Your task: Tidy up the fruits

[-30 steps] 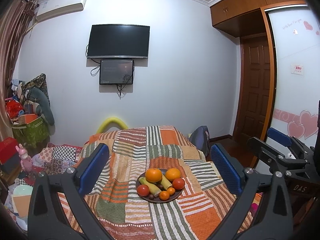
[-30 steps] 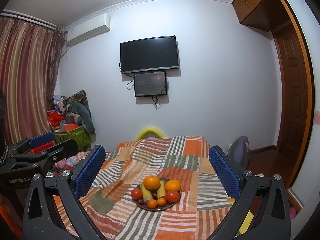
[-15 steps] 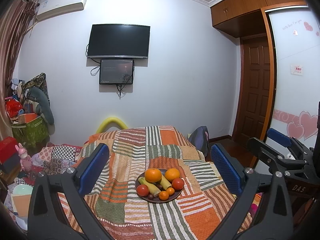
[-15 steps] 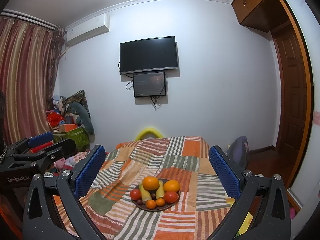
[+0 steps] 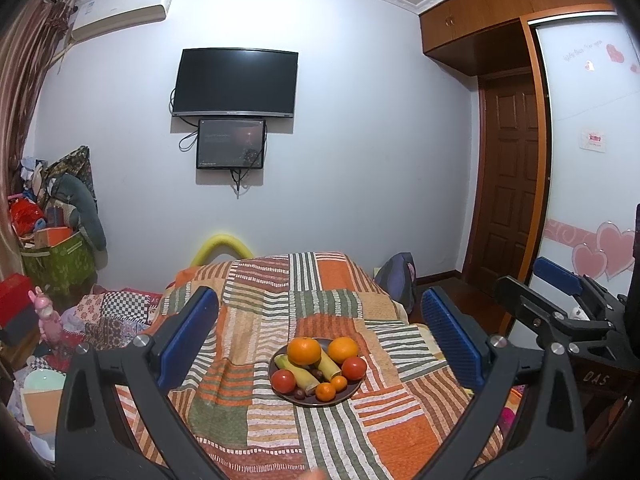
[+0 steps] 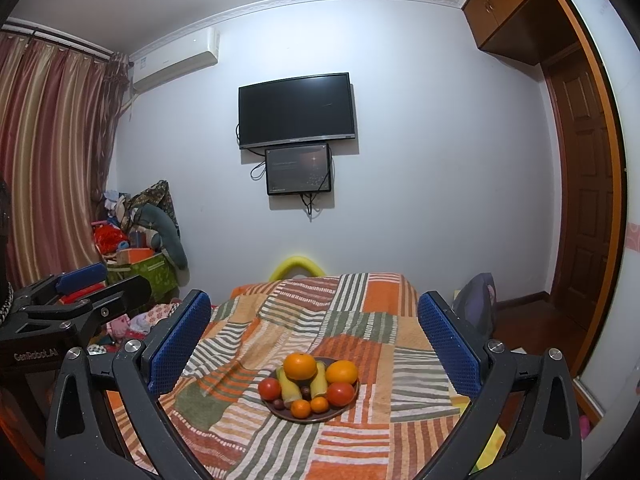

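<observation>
Both claws are held level above the near edge of the bed, aimed at the far wall. Left claw (image 5: pixel 318 336) is spread wide and empty, blue pads (image 5: pixel 188 338) well apart; the plate (image 5: pixel 348 394) is framed between them. Right claw (image 6: pixel 314 338) is likewise released, nothing gripped, pads (image 6: pixel 448 344) wide, and is seen at the right edge of the left view.

Readable text: "GenRobot.AI" is printed on the left claw's body in the right view; "DAS" is marked on the right claw's body in the left view. Script on the wardrobe panel (image 5: pixel 584 128) is too faint to be read.

The plate is dark, round and shallow, and is set on a patchwork blanket (image 5: pixel 320 280) of striped orange, green and cream squares, woven texture. On it: two oranges (image 5: pixel 304 351), two smooth red tomatoes (image 5: pixel 283 381), two small tangerines (image 5: pixel 325 391), yellow-green elongated pieces (image 5: pixel 298 374) and small dark round fruit. All fruit is piled touching. Pads are rubbery with a dimpled grid.
</observation>
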Available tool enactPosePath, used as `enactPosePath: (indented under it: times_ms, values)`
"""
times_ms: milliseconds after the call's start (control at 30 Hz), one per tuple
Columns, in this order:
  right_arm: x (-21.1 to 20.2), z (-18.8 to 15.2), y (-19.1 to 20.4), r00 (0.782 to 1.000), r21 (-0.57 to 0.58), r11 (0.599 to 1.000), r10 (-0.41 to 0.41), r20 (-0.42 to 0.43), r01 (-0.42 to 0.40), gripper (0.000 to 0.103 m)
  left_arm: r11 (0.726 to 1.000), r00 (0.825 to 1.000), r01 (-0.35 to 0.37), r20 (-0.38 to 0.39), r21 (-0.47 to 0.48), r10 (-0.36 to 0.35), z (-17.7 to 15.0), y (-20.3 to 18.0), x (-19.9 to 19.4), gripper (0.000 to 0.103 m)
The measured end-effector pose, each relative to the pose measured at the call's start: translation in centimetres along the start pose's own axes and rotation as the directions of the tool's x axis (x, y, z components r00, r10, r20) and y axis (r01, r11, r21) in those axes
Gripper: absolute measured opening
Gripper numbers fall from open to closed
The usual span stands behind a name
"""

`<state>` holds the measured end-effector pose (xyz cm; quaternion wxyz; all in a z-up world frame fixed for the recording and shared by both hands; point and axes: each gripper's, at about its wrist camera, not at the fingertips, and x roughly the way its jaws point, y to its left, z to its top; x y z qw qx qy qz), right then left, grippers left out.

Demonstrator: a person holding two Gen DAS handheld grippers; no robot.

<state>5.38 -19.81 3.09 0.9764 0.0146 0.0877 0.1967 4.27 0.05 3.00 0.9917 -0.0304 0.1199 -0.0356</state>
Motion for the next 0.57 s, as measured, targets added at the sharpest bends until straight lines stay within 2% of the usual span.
enactPosePath:
  times_ms: [567]
  values:
    - [0.33, -0.17, -0.40, 1.000, 0.007, 1.000, -0.012, -0.009, 0.012, 0.103, 1.000, 1.000, 0.010, -0.016, -0.014, -0.010, -0.39, 0.26, 0.58, 0.103]
